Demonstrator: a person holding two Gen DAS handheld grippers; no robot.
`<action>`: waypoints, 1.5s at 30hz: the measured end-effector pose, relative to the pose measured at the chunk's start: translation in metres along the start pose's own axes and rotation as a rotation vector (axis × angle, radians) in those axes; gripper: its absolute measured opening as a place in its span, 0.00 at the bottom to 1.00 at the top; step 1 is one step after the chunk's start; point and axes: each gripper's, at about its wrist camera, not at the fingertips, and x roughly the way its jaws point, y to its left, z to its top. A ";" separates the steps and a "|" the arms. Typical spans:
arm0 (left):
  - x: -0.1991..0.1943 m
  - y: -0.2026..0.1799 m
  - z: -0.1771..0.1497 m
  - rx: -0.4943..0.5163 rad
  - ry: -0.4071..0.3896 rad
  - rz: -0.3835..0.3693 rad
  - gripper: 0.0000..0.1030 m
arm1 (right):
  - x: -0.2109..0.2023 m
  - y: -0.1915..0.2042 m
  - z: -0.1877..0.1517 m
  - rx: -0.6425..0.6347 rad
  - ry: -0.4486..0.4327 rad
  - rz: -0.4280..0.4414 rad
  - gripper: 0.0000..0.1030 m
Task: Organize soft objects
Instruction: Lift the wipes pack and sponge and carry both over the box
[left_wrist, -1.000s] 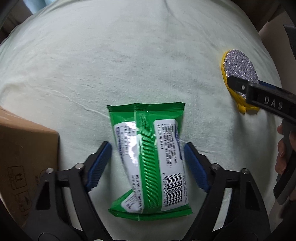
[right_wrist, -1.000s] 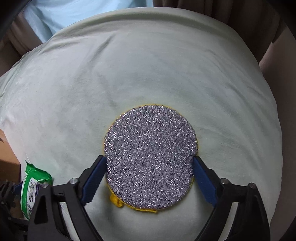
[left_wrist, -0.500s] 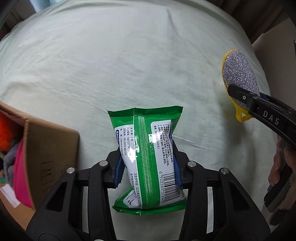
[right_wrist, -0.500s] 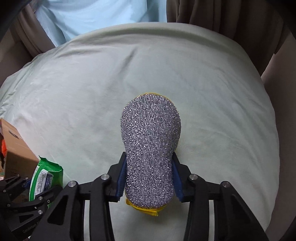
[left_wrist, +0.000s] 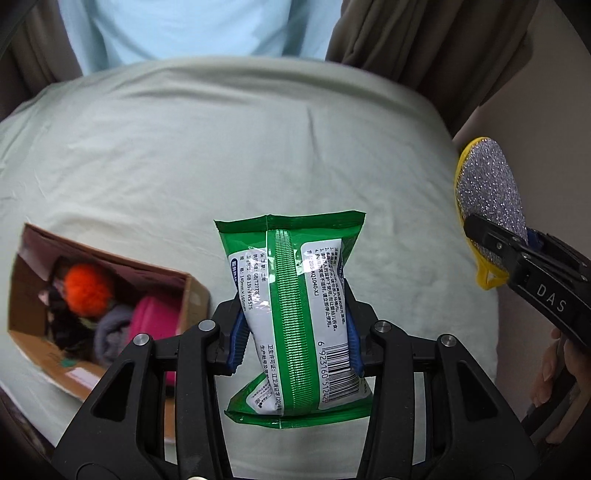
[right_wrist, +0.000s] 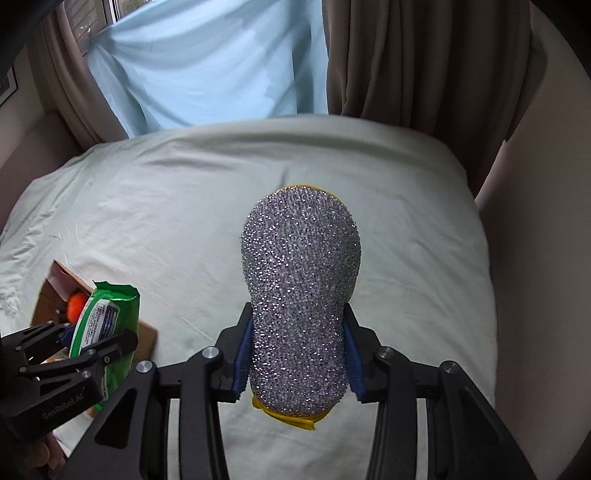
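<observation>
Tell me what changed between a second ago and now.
Both grippers went from open to shut. The left gripper closed on the green wipes pack and lifted it off the bed sheet; the right gripper squeezed the silver scouring pad, folding it narrow, and raised it too. The cardboard box of soft items came into view, open. The box stayed on the bed.

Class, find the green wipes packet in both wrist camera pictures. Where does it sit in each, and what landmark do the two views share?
Left wrist view: the green wipes packet fills the lower centre, pinched in the left gripper.
Right wrist view: the packet sits at the lower left edge, in that same gripper.
Shared landmark: the open cardboard box on the bed.
</observation>
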 end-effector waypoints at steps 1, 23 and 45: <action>-0.014 0.002 0.001 0.002 -0.013 0.000 0.38 | -0.012 0.005 0.003 0.006 -0.011 -0.002 0.38; -0.151 0.185 -0.010 0.030 -0.046 0.056 0.38 | -0.098 0.201 0.003 0.122 -0.001 0.102 0.38; -0.032 0.349 -0.007 0.067 0.214 -0.036 0.38 | 0.062 0.339 -0.017 0.409 0.274 0.168 0.38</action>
